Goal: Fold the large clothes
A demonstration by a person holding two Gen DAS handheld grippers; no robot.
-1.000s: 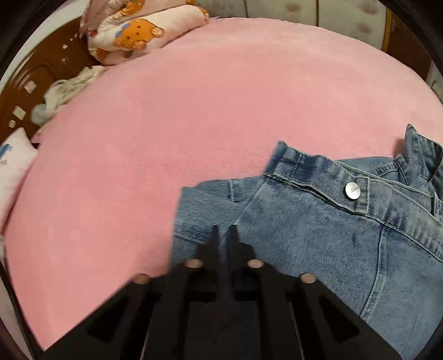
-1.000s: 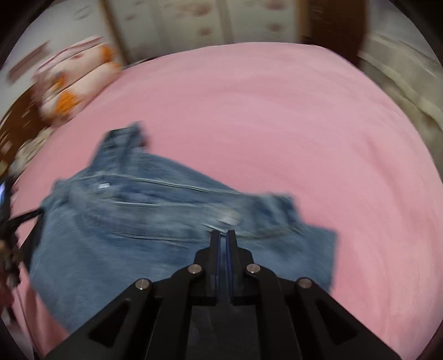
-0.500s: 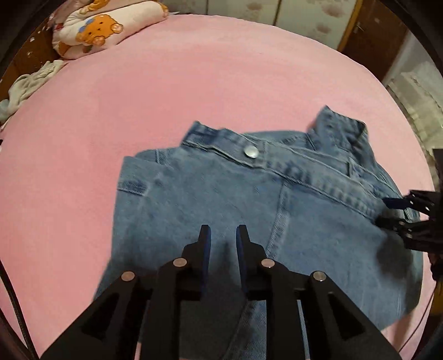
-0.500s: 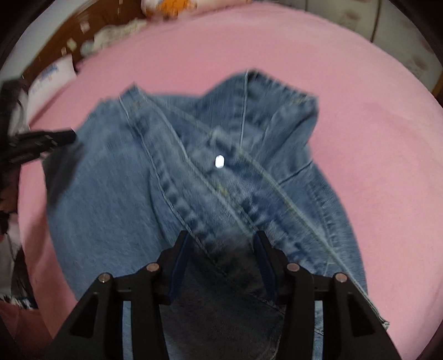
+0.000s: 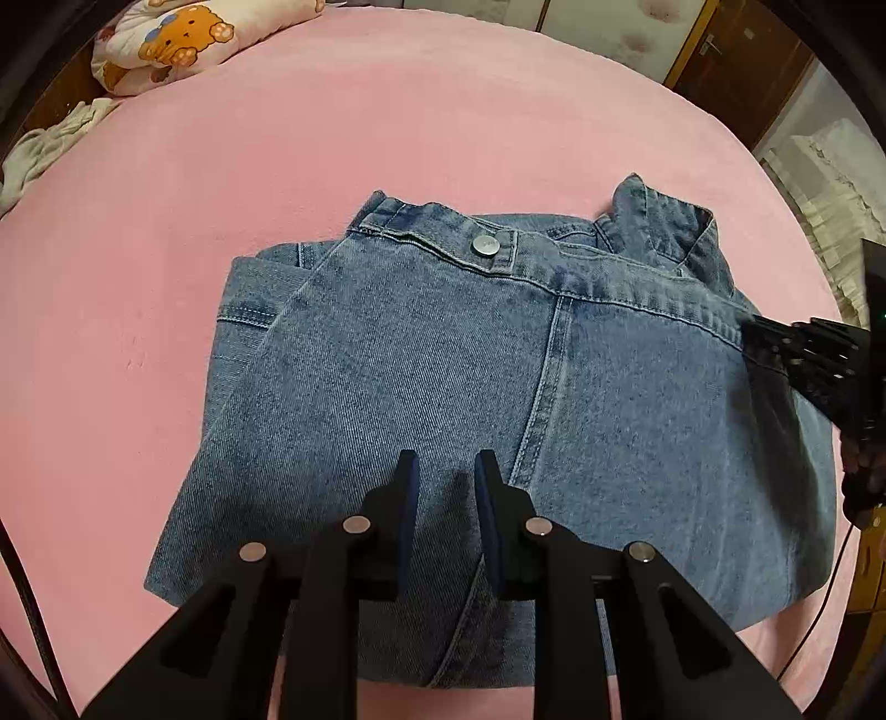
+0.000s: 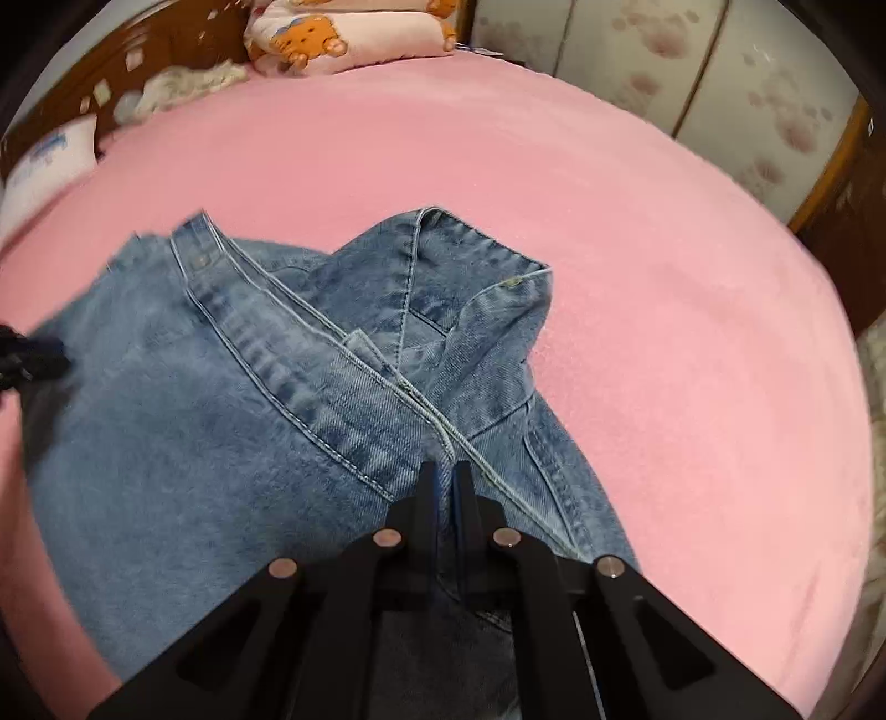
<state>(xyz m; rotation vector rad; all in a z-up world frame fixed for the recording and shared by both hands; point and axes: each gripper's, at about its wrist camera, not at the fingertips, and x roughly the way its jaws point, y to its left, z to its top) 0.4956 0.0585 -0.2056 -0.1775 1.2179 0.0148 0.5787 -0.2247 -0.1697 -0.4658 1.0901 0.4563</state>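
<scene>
Now the right hand-held gripper (image 6: 444, 481) is pinching narrow over the denim jacket (image 5: 498, 387), a seam seemingly between its pads. The left hand-held gripper (image 5: 444, 481), narrowly parted and empty, is hovering at the jacket's 6 o'clock edge on the pink bed (image 5: 387, 122). Each should be gripping a corner firmly before folding.

1. Metal button (image 5: 483, 244) on the band of the denim garment (image 5: 498, 387): faint embossing on its face, too small to read.
2. White pillow (image 6: 47, 160) at the head of the bed, right wrist view: blue print, blurred, not legible.
3. Bear-print pillow (image 5: 183, 39): cartoon bears only, no lettering.
4. No other text, label, brand, number or sign can be read in either view.
</scene>
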